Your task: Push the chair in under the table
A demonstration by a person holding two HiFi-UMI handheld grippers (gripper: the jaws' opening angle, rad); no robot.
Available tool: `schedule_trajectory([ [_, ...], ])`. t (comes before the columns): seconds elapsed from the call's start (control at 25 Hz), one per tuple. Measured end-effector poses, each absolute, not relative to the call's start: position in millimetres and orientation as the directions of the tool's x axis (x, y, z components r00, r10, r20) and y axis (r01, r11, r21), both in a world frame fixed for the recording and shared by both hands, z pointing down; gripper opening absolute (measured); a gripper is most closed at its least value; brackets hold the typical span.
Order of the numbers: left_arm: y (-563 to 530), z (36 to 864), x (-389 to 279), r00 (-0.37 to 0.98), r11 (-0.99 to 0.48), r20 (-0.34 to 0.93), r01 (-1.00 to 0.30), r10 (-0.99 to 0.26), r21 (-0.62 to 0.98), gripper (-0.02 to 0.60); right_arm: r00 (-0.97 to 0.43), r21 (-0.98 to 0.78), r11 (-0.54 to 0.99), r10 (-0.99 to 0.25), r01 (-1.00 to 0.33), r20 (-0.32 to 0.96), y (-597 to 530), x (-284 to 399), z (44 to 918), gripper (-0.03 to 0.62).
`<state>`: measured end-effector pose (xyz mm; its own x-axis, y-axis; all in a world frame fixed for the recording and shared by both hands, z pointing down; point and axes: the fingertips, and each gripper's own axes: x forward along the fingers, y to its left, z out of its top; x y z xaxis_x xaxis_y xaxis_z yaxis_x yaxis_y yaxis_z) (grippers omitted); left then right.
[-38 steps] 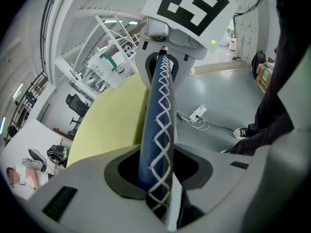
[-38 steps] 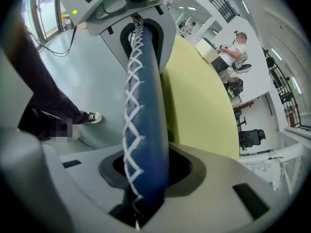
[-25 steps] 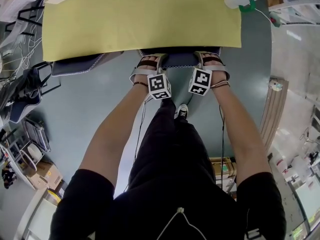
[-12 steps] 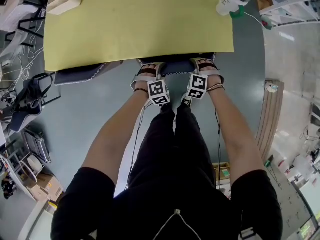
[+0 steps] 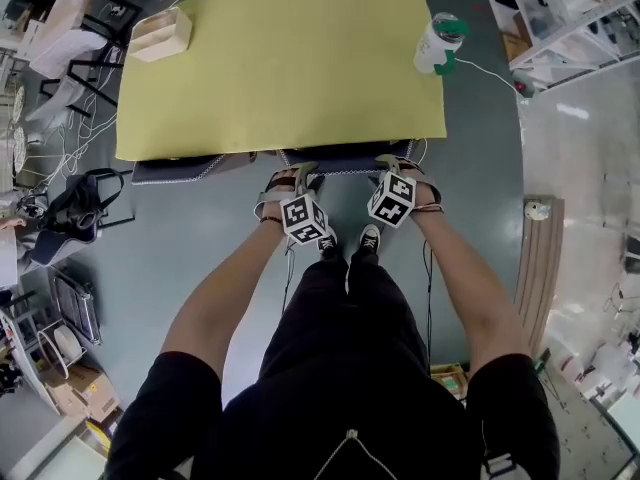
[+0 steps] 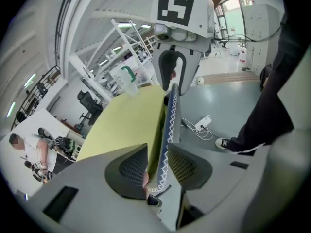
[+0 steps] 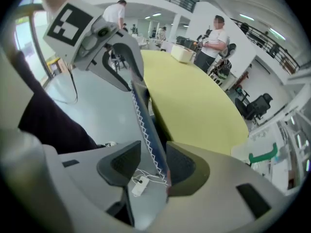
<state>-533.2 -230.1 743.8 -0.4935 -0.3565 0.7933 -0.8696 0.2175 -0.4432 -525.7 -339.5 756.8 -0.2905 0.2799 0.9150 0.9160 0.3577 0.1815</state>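
Note:
The chair's dark blue backrest (image 5: 345,156) with white zigzag stitching stands against the near edge of the yellow table (image 5: 280,58). My left gripper (image 5: 290,178) straddles the backrest's top edge near its left end. In the left gripper view the backrest (image 6: 170,125) fills the gap of that gripper (image 6: 158,171), whose pads are closed on it. My right gripper (image 5: 400,168) sits over the right end. Its jaws have just been opening. The backrest (image 7: 146,125) stands between them in the right gripper view (image 7: 150,171), leaning on one pad, with a gap at the other.
A second dark chair (image 5: 190,166) is tucked in at the left. A cup with a green lid (image 5: 437,43) and a wooden box (image 5: 165,33) stand on the table's far corners. A power strip (image 6: 204,122) and cables lie on the floor. Bags and racks (image 5: 75,213) crowd the left.
Both grippers have risen together at the backrest's top edge. The head view has drawn back, so the table and chair look smaller and sit lower in the picture.

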Motion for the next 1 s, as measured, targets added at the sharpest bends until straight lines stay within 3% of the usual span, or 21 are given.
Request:
schedule_trajectory([
  [0.2, -244.5, 665.0, -537.6, -0.584, 0.402, 0.695, -0.806, -0.419, -0.434, 0.052, -0.406, 0.132, 0.554, 0.408, 0.822, 0.818, -342.2, -530.6, 678.3, 0.119],
  [0.4, -258.5, 587.1, -540.7, -0.66, 0.563, 0.588, -0.735, -0.467, -0.377, 0.022, -0.572, 0.015, 0.755, 0.482, 0.655, 0.664, -356.9, -544.7, 598.4, 0.06],
  [0.68, -252.8, 487.1, -555.3, -0.754, 0.733, 0.437, -0.628, -0.491, -0.262, 0.011, -0.734, -0.06, 0.836, 0.51, 0.545, 0.447, -367.9, -560.6, 473.7, 0.035],
  [1.0, -236.7, 381.8, -567.7, -0.824, 0.833, 0.259, -0.543, -0.504, -0.103, 0.011, -0.818, -0.136, 0.856, 0.517, 0.499, 0.254, -378.7, -561.3, 373.4, 0.021],
])
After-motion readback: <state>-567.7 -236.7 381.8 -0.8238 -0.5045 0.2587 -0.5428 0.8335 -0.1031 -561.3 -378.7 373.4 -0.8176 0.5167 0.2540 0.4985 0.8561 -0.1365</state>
